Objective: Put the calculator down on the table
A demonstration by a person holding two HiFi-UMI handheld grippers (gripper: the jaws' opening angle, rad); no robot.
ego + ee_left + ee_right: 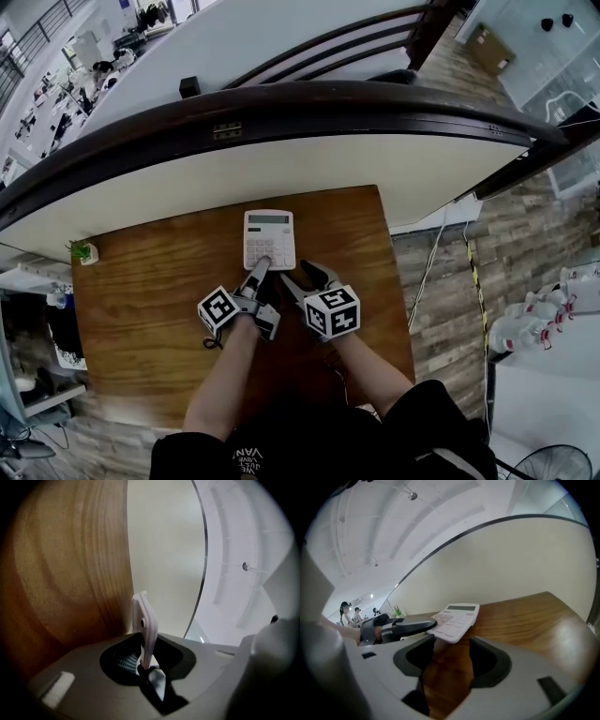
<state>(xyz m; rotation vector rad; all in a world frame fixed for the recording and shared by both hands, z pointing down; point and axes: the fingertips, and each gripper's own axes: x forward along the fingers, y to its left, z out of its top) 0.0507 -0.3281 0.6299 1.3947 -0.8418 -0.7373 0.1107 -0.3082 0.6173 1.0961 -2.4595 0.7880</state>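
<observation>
Sweeping across the far side of your workspace, a curved white parapet [394, 159] topped by a dark rail [328, 98] backs the brown wooden table [141, 281] at which you work.

Your two grippers meet near the table's far middle, each carrying its marker cube. Your left gripper [260, 269] reaches forward and its jaws are pinched on the near edge of the calculator [269, 232]. The left gripper view shows the slim white body edge-on [145, 625], clamped between the pads, with the gripper [143, 660] rolled so that the tabletop stands along the left side. Your right gripper [302, 279] sits just to the right of it, apart from the calculator. Its jaws [449, 653] are spread wide, and only bare wood shows between them.

The calculator lies close to the table's far edge, in front of the parapet, its long side running away from you. It is a white rectangular slab with a greyish display strip across the far end and rows of pale keys filling the rest of its face. From the right gripper view [457, 618] its near end sits slightly raised above the wood, with shadow beneath, where the left gripper's dark fingers [403, 626] hold it. Whether the far end rests on the table cannot be told. The side facing the left gripper's camera bears one small dark round spot.

A small green plant in a white pot [82, 251] stands at the table's far left corner, well apart from the calculator.
</observation>
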